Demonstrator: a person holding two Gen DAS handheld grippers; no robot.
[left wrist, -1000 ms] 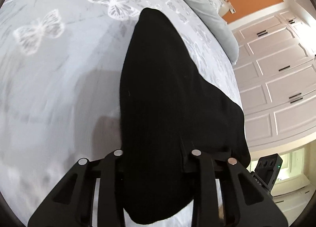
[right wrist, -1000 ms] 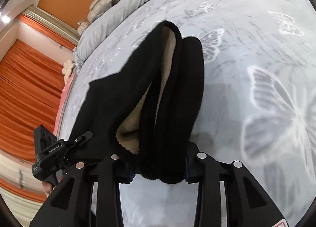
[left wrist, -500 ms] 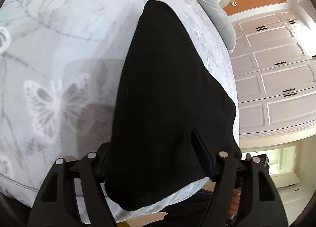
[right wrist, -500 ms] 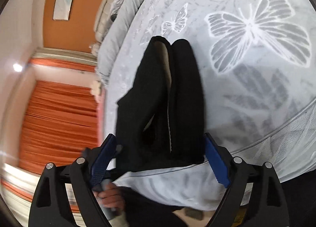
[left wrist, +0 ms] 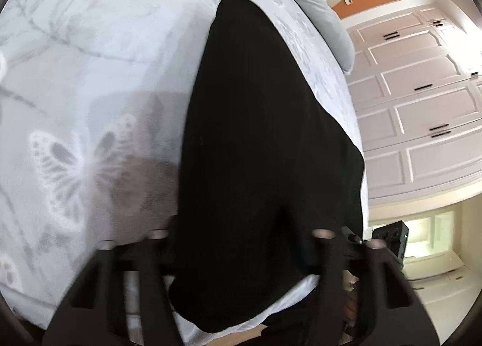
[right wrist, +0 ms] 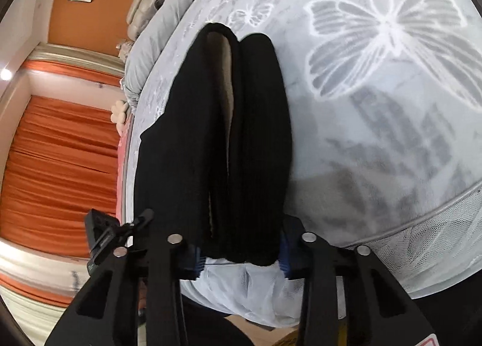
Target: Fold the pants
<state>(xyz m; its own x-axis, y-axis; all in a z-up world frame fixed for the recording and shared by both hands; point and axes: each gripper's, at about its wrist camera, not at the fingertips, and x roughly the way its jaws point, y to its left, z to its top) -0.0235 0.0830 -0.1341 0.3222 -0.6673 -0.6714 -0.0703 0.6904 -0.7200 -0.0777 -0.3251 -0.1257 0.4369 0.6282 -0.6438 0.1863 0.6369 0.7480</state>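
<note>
Black pants [left wrist: 259,141] lie lengthwise on the bed [left wrist: 90,60], near its foot edge, w/ the near end hanging just over the edge. Bedspread is pale grey w/ white butterflies.

My left gripper [left wrist: 241,240]: fingers spread pretty wide, one on each side of the pants' near end. The cloth fills the gap and covers the fingertips, so I can't tell if they're pressing it or just straddling. View is blurred down there too.

My right gripper [right wrist: 239,251]: blue pads [right wrist: 284,255] sit at both sides of the bunched near end, approx touching the fabric left & right. Jaws about medium width, wrapped round the cloth; looks like a grip on it. From this side the pants show two black ribbed rolls side by side w/ a strip of tan lining [right wrist: 227,75] between them.

My other gripper [right wrist: 102,234] shows at the left of the right view, beside the pants. Orange curtain [right wrist: 60,165] beyond the bed; white closet doors [left wrist: 421,105] on the other side.
</note>
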